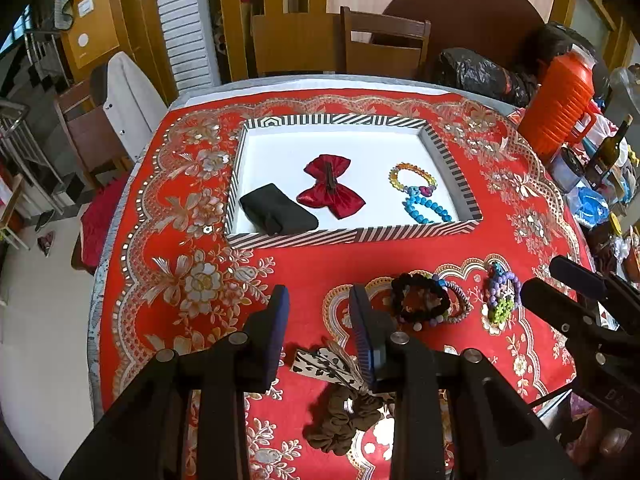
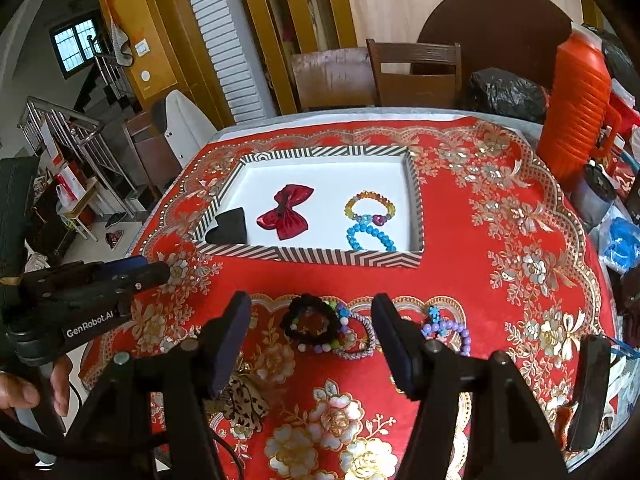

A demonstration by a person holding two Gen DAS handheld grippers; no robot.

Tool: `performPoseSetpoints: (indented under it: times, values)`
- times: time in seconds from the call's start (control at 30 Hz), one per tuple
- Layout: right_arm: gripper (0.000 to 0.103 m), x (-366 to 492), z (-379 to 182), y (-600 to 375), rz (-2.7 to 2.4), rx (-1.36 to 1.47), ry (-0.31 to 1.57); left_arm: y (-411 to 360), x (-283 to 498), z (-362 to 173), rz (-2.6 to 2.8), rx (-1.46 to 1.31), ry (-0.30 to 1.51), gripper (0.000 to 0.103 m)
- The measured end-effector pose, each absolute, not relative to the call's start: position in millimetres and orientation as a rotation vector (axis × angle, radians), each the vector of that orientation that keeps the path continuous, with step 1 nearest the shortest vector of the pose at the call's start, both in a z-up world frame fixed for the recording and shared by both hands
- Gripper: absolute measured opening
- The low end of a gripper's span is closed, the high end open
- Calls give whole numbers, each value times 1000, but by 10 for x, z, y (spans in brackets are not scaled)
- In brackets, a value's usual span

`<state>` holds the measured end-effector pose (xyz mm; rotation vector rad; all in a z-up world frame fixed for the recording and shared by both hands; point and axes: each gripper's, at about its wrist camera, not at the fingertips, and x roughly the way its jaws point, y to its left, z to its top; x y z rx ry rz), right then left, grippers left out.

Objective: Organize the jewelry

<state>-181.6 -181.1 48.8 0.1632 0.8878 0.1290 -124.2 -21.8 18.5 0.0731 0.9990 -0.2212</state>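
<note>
A striped black-and-white tray (image 1: 352,236) with a white floor sits upper centre of the frame on the desk (image 1: 304,272). Inside lie 4 things: a folded black cloth (image 1: 276,210) at its lower left corner, a red satin bow (image 1: 330,186) in the middle, and at right an amber bead bracelet (image 1: 412,176) touching a blue bead bracelet (image 1: 426,210) below it. Outside, below the tray, a black bead bracelet (image 1: 420,298) overlaps a grey braided one (image 1: 460,304); a purple bead bracelet (image 1: 502,292) lies right of them. Lower centre, a leopard-print bow (image 1: 324,366) touches a brown scrunchie (image 1: 340,416).
</note>
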Motion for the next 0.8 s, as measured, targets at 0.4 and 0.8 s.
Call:
performPoseSetpoints:
  times: [0.4, 0.8]
  values:
    - [65, -1735, 413, -1800, 134, 160, 910, -225, -1189, 111, -226, 76, 1020, 18]
    - [66, -1714, 300, -1890, 144, 166, 940, 25, -1060, 20, -251, -1, 1099, 18]
